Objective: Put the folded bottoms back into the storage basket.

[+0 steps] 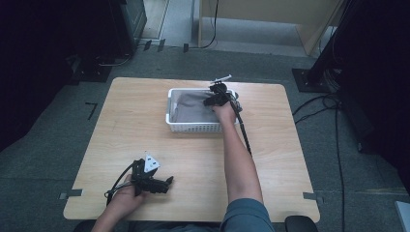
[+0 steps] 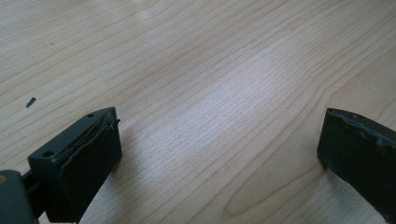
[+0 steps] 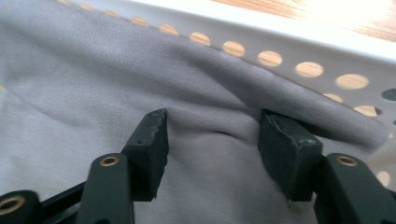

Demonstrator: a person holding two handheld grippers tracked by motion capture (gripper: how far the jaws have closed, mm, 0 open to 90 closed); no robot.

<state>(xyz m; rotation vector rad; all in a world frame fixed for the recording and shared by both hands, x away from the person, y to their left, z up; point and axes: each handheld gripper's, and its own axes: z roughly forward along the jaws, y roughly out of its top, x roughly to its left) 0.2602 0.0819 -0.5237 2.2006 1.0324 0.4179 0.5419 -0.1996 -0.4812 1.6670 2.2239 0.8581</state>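
High view: one light wood-grain counter (image 1: pixel 145 125) with rounded corners stands on grey carpet. It carries one white perforated plastic basket (image 1: pixel 193 127), rectangular, set toward the far middle. One grey cloth (image 1: pixel 191 107) lies crumpled inside the basket and covers most of its floor. Two black tongs are in the frame. The right tongs (image 1: pixel 211 100), at the end of an outstretched forearm, reach down into the basket's right end, over the cloth. The left tongs (image 1: pixel 169 181) rest low at the counter's near left edge, held in one hand, with a grey three-cornered plate on top and a cable looping behind. They lie well apart from the basket.

Left gripper view: two blunt black jaws of the left tongs (image 2: pixel 219 140) stand wide apart, with bare pale wood counter (image 2: pixel 210 70) between them and nothing held. One small dark fleck marks the wood at the left.

Right gripper view: the right tongs (image 3: pixel 212 135) are parted to a middling gap, both tips pressed against the soft, creased grey cloth (image 3: pixel 93 84), with a fold of it lying between them; they are not closed on it. Behind runs the white basket wall (image 3: pixel 289 42), pierced by a row of round holes.
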